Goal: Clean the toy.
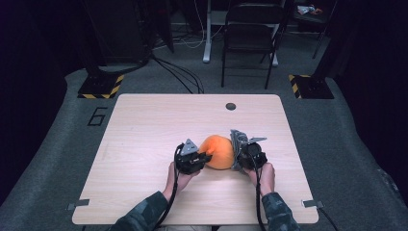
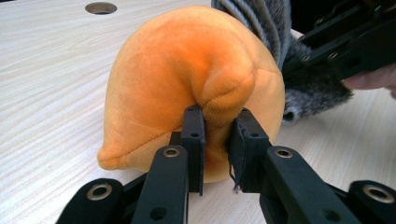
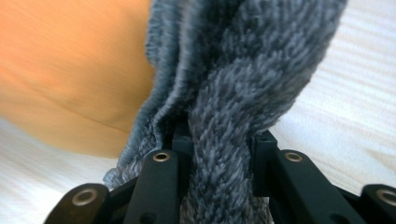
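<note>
Orange plush [image 1: 217, 152] on table [image 1: 144, 134], near the front edge, a little right of centre. Rounded body, soft pile, seam along the lower edge; one fold of it bulges toward the left gripper view. Rests on the wood in that view, tilted, narrow end low at the left.

Pinched at that fold by left gripper [image 2: 215, 140]: both jaws pressed into the orange fabric, fold squeezed between the pads. Frayed thread hangs off the right pad. Seen from above as left gripper [image 1: 201, 159], just left of plush, touching it. Left hand [image 1: 177, 176] behind it, camouflage sleeve [image 1: 144, 219] entering from the bottom edge.

Grey knit cloth [image 1: 236, 144] against the right side of plush, touching it, standing up in a bunch. Ribbed, fuzzy weave in the right gripper view; cloth [image 3: 233, 102] rises between the jaws with orange plush [image 3: 70, 70] directly behind on the left.

Right gripper [image 3: 219, 144] clamped on cloth: thick twist of knit fills the gap, jaws tight on either side. From above, right gripper [image 1: 245, 156] just right of plush. Right hand [image 1: 265, 176] behind it, cable trailing down.

Round hole [image 1: 231, 106] in table far side, well apart from plush. Chair [image 1: 250, 33] on floor beyond table.
</note>
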